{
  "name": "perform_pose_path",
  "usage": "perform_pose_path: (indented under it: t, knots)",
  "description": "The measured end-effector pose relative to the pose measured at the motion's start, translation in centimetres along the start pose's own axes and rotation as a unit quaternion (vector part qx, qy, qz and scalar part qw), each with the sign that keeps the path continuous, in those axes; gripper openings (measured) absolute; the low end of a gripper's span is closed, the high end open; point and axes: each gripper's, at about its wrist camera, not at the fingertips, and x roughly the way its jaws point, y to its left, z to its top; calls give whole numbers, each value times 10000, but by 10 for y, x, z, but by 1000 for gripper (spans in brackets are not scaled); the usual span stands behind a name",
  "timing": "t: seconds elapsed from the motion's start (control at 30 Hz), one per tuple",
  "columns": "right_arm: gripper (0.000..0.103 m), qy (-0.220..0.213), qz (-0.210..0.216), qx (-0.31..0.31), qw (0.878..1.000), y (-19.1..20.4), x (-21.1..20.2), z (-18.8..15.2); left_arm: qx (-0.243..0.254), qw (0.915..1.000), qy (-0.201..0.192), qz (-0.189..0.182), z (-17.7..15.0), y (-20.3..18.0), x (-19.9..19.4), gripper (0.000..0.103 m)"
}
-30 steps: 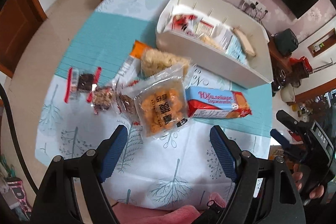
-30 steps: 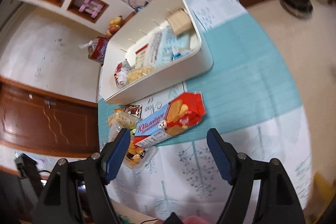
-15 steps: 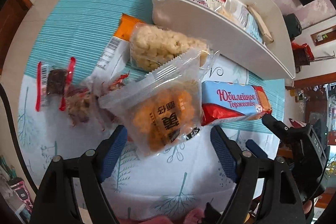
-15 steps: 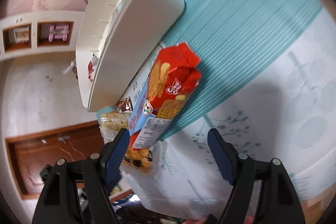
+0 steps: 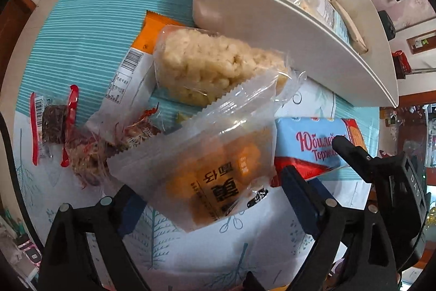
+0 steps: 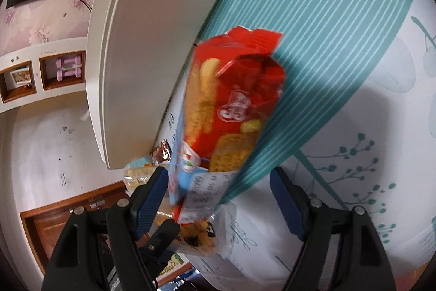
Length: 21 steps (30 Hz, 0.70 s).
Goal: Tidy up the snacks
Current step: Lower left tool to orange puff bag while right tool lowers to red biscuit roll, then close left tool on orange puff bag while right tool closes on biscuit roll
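While both spread: orange snack bag (image 5: 218, 171) between left claw (image 5: 215, 198), biscuit pack (image 6: 226, 122) between right claw (image 6: 218, 195).

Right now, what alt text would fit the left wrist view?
A clear bag of orange snacks lies between the open left gripper. Behind it sit a puffed-snack bag, a biscuit pack and a white organizer tray.

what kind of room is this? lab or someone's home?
Likely a home living or dining room: floral wallpaper, wall niches with pink dumbbells, a wooden door, and a printed tablecloth holding snacks beside a white bin.
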Motion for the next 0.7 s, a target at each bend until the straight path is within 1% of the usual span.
perform_pose_path:
  t: [0.1,0.17,0.3,0.4,0.47,0.53,0.63,0.67,0.7]
  knots:
    - [79,-105,-26,21,9999,7,2,-1,-48,10000,-23,-10,1,0,1,95]
    - [79,-185,-80,71,9998,10,2,-2,-9,10000,-34,47,4,-2,2,98]
    - [79,-336,-206,189,9990,15,4,-5,9,9999,-31,106,9,-2,4,100]
    - [79,-442,-281,214,9984,18,4,-7,-33,9996,-38,288,14,-5,10,101]
    - [78,-489,-351,183,9980,19,4,-9,45,9993,-44,371,16,-4,12,102]
    - [78,-557,-451,151,9973,21,5,-8,124,9992,-53,374,17,-5,13,102]
    - [74,-643,-679,33,9956,28,7,-12,131,9992,-82,355,16,-3,12,102]
    - [71,-659,-812,-48,9945,31,8,-13,136,9993,-85,352,15,-3,12,102]
    - [68,-682,-833,-115,9941,33,8,-14,118,9992,-82,363,15,-2,12,102]
